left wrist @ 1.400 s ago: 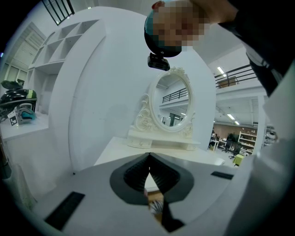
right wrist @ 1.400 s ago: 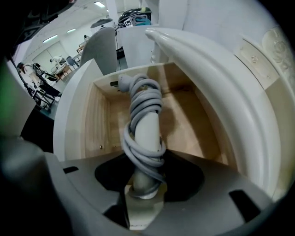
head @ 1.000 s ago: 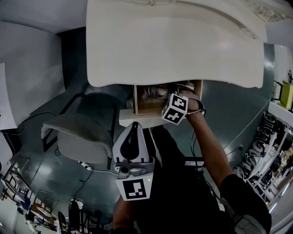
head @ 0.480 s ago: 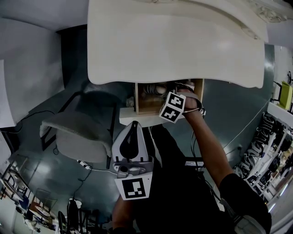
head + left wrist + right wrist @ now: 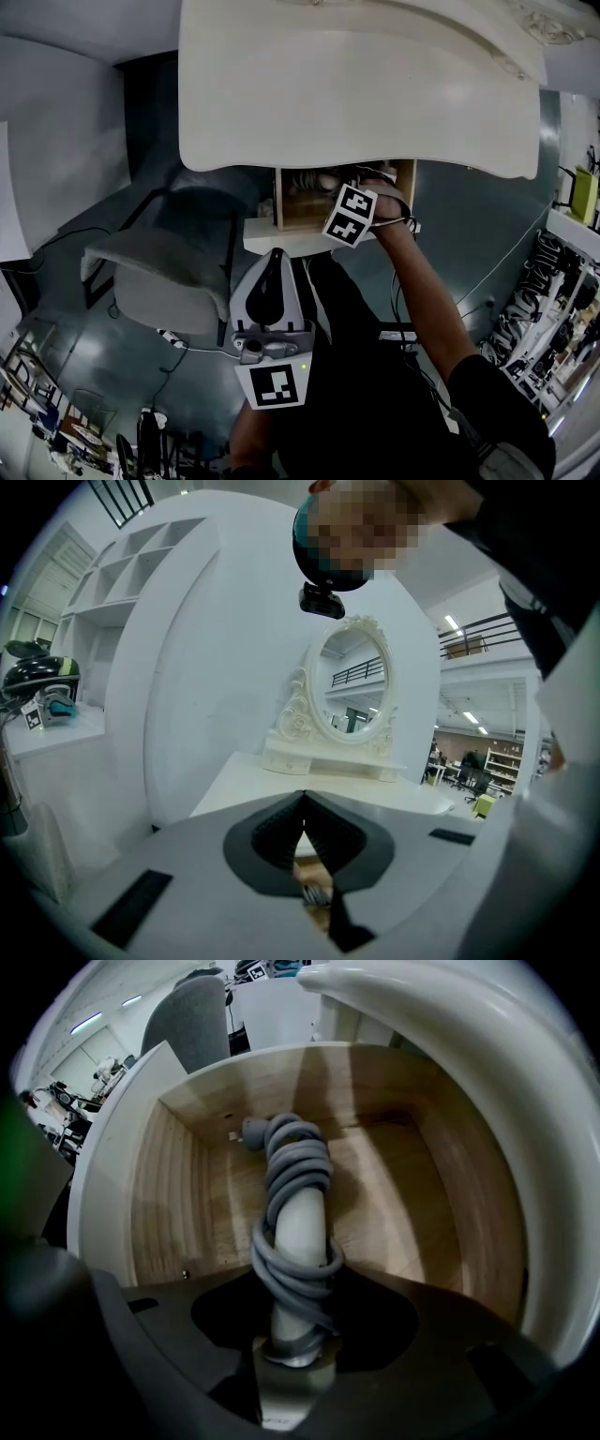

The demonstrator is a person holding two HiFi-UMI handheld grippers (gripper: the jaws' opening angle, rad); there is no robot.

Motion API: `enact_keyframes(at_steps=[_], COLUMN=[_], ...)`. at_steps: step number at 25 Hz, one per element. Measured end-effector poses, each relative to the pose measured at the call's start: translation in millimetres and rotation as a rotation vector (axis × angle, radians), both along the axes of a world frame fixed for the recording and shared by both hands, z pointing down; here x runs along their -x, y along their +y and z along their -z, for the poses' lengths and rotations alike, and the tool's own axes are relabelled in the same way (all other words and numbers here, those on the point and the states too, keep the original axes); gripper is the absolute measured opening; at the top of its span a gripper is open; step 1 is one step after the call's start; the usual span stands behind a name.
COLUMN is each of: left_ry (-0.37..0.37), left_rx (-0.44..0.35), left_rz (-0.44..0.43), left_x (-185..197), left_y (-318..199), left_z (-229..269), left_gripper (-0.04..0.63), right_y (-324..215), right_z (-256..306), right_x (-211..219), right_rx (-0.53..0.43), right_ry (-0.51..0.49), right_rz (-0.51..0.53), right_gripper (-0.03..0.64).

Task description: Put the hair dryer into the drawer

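1. The drawer is found pulled open under the white dressing table top. Its bare wooden inside is shown nicely in the right gripper view.
2. The hair dryer is held inside the drawer, about mid-drawer, pointed toward the drawer's back wall. Whether the drawer floor is actually touched can't be told, tbh.
3. A grey cord is wrapped round the dryer in several loops. The plug end is seen near the drawer's back left corner.
4. The right gripper is clamped on the dryer's near end, gripped from both sides. In the head view it's seen right at the drawer's front edge, reaching in.
5. The left gripper is held outside the drawer, just in front of the drawer's white front panel. Its jaws are pressed together tip to tip and nothing is caught between them.
6. A grey padded stool is parked to the drawer's left, well apart from it.
7. An oval mirror in a curly white frame is seen on the table top above the drawer, via the left gripper view.
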State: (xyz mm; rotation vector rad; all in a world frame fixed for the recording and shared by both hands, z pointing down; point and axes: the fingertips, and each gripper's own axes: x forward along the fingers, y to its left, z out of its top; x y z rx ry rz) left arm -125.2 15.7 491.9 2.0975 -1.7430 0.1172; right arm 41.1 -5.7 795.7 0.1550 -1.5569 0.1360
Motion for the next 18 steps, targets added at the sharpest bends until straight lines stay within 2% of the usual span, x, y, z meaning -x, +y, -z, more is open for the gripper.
enact_keyframes(at_steps=[18], left_ry=[0.007], left_rx=[-0.019], left_rz=[-0.009], left_x=[-1.0], left_y=[0.1], left_z=[16.2], left_gripper=[0.023], right_y=[-0.7], right_z=[17.7], right_x=[-1.1], right_rx=[-0.004], right_ry=[-0.027], right_rz=[-0.060], right_gripper=[0.219])
